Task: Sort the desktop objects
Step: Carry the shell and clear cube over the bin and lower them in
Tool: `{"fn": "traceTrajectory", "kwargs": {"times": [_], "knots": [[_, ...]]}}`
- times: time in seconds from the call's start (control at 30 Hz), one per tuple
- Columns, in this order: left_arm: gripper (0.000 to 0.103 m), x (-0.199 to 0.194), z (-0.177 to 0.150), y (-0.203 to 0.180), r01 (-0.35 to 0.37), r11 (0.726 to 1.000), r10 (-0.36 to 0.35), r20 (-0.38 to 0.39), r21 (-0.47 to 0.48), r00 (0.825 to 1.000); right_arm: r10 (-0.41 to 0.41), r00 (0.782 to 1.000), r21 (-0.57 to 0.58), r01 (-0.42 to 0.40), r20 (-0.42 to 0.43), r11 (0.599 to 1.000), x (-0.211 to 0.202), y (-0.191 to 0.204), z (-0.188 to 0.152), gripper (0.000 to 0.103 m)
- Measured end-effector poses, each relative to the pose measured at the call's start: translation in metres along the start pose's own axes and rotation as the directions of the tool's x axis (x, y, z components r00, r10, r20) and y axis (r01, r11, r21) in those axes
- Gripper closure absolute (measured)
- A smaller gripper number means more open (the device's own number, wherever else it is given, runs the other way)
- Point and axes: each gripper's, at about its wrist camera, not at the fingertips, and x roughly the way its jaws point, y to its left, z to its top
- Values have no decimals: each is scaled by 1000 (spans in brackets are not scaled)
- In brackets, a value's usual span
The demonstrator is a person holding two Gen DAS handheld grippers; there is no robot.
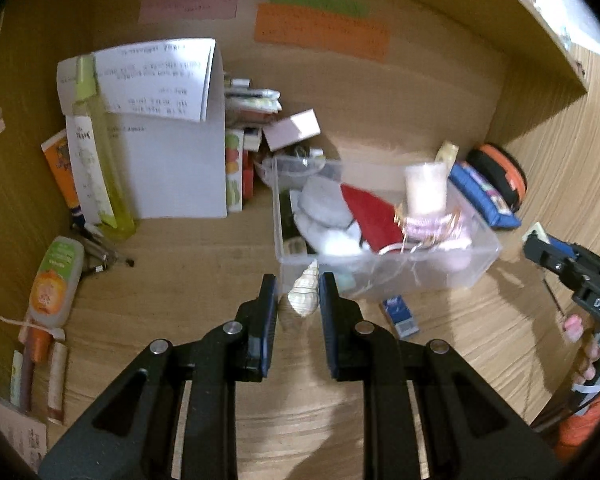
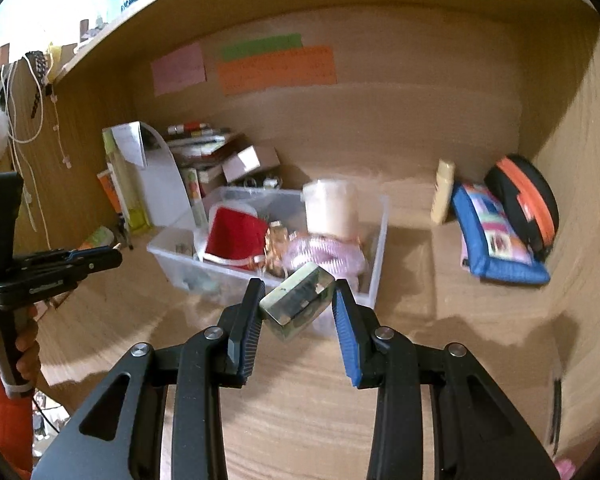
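Left gripper (image 1: 298, 304) pinches seashell (image 1: 305, 294), seemingly clear of bin (image 1: 278, 216).

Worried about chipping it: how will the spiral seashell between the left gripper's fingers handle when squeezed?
The seashell looks rigid, probably brittle at its thin pointed tip. Its tapered, ribbed sides may slip forward out of the left gripper if squeezed hard. Released, it could roll in an arc.

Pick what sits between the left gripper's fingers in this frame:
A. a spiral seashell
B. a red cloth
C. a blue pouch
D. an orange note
A. In the left wrist view a pale spiral seashell sits between the fingers of the left gripper, just in front of the clear plastic bin.
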Motion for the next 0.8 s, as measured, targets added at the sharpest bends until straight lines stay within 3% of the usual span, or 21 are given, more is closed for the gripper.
{"fn": "traceTrajectory", "kwargs": {"times": [0.37,0.57,0.8], "knots": [[83,-2,31,-3,19,1000,-19,72,-4,997,30,999,-65,-28,25,997,27,18,38,72],[83,16,43,-4,42,999,-42,58,0,997,40,999,-102,-37,29,994,48,28,56,72],[83,49,48,-10,73,997,-73,1,22,997,64,998,-85,-66,-24,994,85,31,50,72]]}}
